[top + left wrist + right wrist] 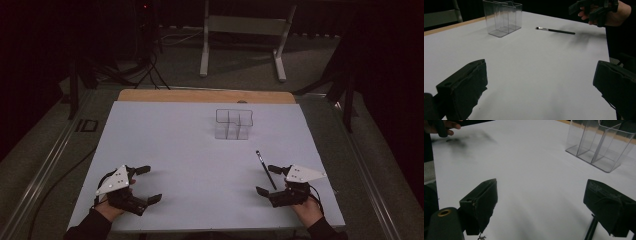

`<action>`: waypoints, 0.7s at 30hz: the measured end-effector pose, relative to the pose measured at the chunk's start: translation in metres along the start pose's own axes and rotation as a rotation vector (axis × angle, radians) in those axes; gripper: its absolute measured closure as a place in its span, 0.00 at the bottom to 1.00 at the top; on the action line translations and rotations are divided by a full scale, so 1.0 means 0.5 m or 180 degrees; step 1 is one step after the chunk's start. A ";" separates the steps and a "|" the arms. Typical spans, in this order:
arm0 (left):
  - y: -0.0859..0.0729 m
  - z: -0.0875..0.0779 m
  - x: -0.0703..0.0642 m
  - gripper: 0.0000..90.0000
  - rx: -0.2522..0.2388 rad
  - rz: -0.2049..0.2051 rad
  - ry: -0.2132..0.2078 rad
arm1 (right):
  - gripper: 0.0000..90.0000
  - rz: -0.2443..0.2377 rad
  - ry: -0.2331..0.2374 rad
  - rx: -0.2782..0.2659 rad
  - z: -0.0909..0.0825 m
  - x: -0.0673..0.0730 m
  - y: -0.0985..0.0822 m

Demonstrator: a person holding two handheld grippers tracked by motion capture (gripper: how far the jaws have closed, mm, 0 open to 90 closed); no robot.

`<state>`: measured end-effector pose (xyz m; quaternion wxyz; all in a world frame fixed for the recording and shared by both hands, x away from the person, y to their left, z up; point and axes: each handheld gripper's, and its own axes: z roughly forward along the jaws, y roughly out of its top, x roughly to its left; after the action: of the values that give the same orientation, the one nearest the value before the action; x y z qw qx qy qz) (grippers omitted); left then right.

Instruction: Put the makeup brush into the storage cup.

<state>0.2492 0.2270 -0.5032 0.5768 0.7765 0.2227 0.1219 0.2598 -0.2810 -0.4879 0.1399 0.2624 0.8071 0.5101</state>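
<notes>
A white table (190, 150) carries 2 things: a clear plastic organizer (233, 124) with 3 compartments, standing upright toward the far side a little right of centre, and a thin black makeup brush (266, 169) lying flat on the right half, nearer than the organizer and well apart from it. The brush's pale bristle tip points to the far side and its handle runs back toward the near right.

The right gripper (272, 180) sits at the near right of the table, held in the person's right hand (306, 205). Its jaws are spread wide with nothing pinched between them. In the high view the brush handle passes between the 2 jaws; whether either jaw touches it I cannot tell. In the right gripper view a dark thin rod shows at the bottom just beside one jaw, and the organizer (599, 147) stands beyond at the far right of that view.

The left gripper (146, 184) rests at the near left, held in the left hand (107, 207), well apart from both the brush and the organizer. Its jaws are also spread wide, with bare white table between them in the left gripper view. That view shows the organizer (502, 17) at the far side, the brush (555, 30) lying to the right of it, and the other hand with its gripper (596, 10) above the brush's handle end
</notes>
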 end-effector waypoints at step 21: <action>0.008 0.001 0.000 0.01 -0.0093 -0.0055 -0.0009 | 0.16 -0.0187 -0.0013 -0.0201 -0.018 0.017 0.035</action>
<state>0.2504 0.2254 -0.4994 0.5894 0.7662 0.2267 0.1190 0.2533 -0.2768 -0.4680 0.1647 0.2351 0.7977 0.5304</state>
